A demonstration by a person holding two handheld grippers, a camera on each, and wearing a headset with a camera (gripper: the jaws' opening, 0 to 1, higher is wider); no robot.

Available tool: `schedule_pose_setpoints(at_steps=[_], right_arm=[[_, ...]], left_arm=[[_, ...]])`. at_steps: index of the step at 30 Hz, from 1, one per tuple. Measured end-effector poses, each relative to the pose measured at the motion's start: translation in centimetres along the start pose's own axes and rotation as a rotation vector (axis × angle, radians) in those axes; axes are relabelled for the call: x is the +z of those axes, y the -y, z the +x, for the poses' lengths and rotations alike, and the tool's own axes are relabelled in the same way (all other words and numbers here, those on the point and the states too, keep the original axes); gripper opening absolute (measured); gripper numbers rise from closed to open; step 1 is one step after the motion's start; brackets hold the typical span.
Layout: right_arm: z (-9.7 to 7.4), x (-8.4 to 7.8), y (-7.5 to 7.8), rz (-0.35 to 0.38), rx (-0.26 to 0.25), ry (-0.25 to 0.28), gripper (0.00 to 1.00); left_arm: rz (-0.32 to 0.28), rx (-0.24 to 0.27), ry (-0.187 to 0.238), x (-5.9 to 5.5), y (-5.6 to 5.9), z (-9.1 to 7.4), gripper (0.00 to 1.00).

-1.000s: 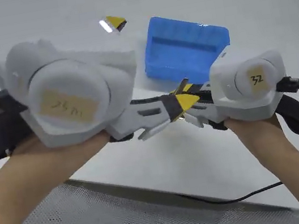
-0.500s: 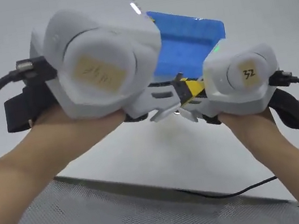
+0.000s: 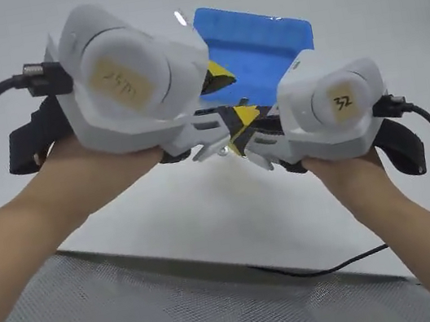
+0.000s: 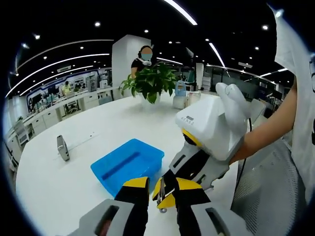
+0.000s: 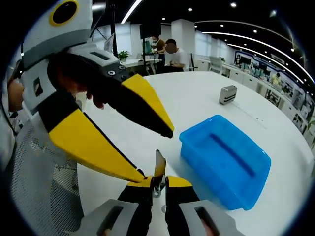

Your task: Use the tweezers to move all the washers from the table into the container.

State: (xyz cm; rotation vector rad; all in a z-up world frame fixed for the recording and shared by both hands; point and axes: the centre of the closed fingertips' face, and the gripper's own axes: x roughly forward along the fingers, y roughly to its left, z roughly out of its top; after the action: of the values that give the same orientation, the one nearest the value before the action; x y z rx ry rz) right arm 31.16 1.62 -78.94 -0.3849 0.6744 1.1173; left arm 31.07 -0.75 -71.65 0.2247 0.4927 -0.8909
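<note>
Right gripper pinches tweezers — left gripper gapes ahead, container beside.

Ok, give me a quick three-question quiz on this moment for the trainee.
1. True or false: the right gripper is shut on the tweezers.
2. What lies inside the container? A: a heap of washers. B: nothing that can be seen. C: the tweezers.
3. Fill the gap: the left gripper has its jaws ____.

Key: 1 true; 2 B; 3 open.
</note>
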Motion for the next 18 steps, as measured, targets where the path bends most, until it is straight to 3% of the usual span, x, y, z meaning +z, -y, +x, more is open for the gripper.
schedule_pose_setpoints(at_steps=[5,9,12,15,18], right_arm=[[-0.02,-0.03,-0.11,-0.019,0.006,-0.002,0.05],[0.02,0.0,-0.14,-0.025,0.011,0.0,0.05],[0.0,0.01,-0.21,-0.034,0.014,-0.001,0.05],[-0.01,-0.02,-0.33,-0.049,0.017,0.001,0.05],[-0.05,-0.05,-0.48,-0.071,0.019,0.0,0.05]], left_arm=[[0.021,-0.069,-0.033,-0.7,0.38,0.93,0.09],[0.059,-0.091,-0.042,-0.65,0.42,1.2,0.05],[0.128,-0.09,-0.052,-0.65,0.12,1.17,0.0],[0.118,-0.114,-0.056,-0.64,0.42,1.08,0.0],[0.153,-0.127,-0.053,-0.7,0.77,0.91,0.0]])
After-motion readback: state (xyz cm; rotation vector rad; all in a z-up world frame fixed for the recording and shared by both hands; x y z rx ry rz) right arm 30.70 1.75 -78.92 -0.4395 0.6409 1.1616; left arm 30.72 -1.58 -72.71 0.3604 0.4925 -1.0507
